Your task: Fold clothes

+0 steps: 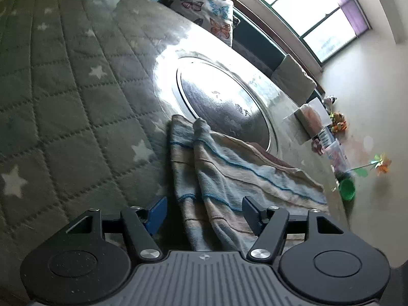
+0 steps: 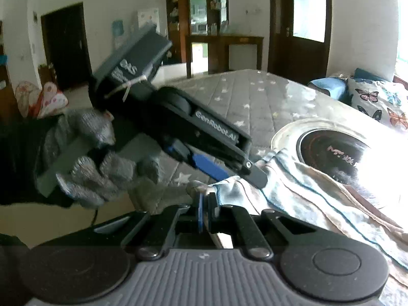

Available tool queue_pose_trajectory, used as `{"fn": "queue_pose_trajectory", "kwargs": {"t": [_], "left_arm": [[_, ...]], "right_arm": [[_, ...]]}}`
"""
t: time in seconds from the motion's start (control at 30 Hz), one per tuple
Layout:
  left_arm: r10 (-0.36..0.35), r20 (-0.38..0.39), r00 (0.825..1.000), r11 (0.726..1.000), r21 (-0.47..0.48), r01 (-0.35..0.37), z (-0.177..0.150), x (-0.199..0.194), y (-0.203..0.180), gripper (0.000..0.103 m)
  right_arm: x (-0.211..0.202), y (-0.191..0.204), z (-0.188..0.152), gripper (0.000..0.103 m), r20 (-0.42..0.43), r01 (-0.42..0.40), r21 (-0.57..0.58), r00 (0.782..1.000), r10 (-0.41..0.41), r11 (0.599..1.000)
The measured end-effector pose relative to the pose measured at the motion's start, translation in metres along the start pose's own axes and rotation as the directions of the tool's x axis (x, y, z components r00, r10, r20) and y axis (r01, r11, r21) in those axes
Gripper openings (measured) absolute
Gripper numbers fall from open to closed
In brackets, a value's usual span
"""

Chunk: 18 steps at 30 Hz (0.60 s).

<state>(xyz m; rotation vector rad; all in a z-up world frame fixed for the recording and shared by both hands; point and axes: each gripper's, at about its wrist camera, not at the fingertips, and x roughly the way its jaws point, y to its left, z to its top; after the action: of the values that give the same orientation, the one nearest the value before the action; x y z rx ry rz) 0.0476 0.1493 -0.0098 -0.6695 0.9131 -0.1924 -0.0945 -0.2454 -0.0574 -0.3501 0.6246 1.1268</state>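
Meanwhile, the left gripper [image 1: 204, 214] hangs with jaws spread wide over a striped towel [image 1: 229, 178] draped across the star-quilted tabletop [image 1: 63, 89], while the right gripper [image 2: 207, 213], at 6 o'clock, pinches the towel's edge.

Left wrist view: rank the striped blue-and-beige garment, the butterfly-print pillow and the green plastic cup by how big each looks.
1. Striped blue-and-beige garment, largest, though it lies nearest the camera, between the open left hand-held gripper's fingers.
2. Butterfly-print pillow, farther away, so likely bigger than it appears.
3. Green plastic cup, smallest.
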Motion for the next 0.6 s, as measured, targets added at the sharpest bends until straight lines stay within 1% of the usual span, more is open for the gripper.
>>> {"fn": "queue_pose_trajectory", "kwargs": {"t": [0.03,0.1,0.13,0.2,0.3,0.33,0.43,0.47,0.53,0.6], "left_arm": [[-0.007,-0.010,1.000,1.000,-0.018,0.007,0.000,0.004,0.000,0.045],[-0.017,-0.027,0.999,0.999,-0.042,0.016,0.001,0.011,0.000,0.020],[-0.018,-0.033,0.999,0.999,-0.048,0.017,0.001,0.014,-0.001,0.017],[-0.008,-0.036,0.999,0.999,-0.035,0.007,0.000,0.017,-0.005,0.013],[0.001,-0.022,1.000,1.000,-0.010,-0.001,0.002,0.014,-0.013,0.012],[0.000,-0.015,1.000,1.000,-0.004,0.000,0.003,0.012,-0.015,0.012],[-0.003,0.005,1.000,1.000,0.015,0.003,0.005,0.008,-0.025,0.011],[-0.008,0.009,1.000,1.000,0.020,0.008,0.006,0.007,-0.029,0.011],[-0.022,0.016,1.000,0.999,0.034,0.022,0.008,0.005,-0.040,0.011],[-0.034,0.024,0.999,0.998,0.052,0.033,0.010,0.003,-0.052,0.011]], "right_arm": [[-0.002,-0.001,0.000,0.003,0.008,-0.003,0.007,1.000,0.003,1.000],[-0.007,-0.002,-0.002,0.003,0.022,-0.006,0.017,1.000,0.006,1.000],[-0.008,-0.002,-0.003,0.003,0.025,-0.009,0.021,1.000,0.009,1.000],[-0.011,-0.002,-0.008,0.003,0.029,-0.018,0.029,0.999,0.017,0.999],[-0.020,-0.009,-0.013,0.006,0.036,-0.019,0.058,0.999,0.017,0.998],[-0.025,-0.014,-0.015,0.007,0.042,-0.013,0.074,0.999,0.010,0.997],[-0.041,-0.036,-0.020,0.009,0.062,0.038,0.134,0.997,-0.047,0.990],[-0.043,-0.045,-0.023,0.009,0.061,0.072,0.155,0.995,-0.082,0.985],[-0.046,-0.064,-0.031,0.010,0.036,0.169,0.188,0.983,-0.179,0.968],[-0.043,-0.086,-0.041,0.010,-0.017,0.286,0.226,0.957,-0.290,0.931]]}}
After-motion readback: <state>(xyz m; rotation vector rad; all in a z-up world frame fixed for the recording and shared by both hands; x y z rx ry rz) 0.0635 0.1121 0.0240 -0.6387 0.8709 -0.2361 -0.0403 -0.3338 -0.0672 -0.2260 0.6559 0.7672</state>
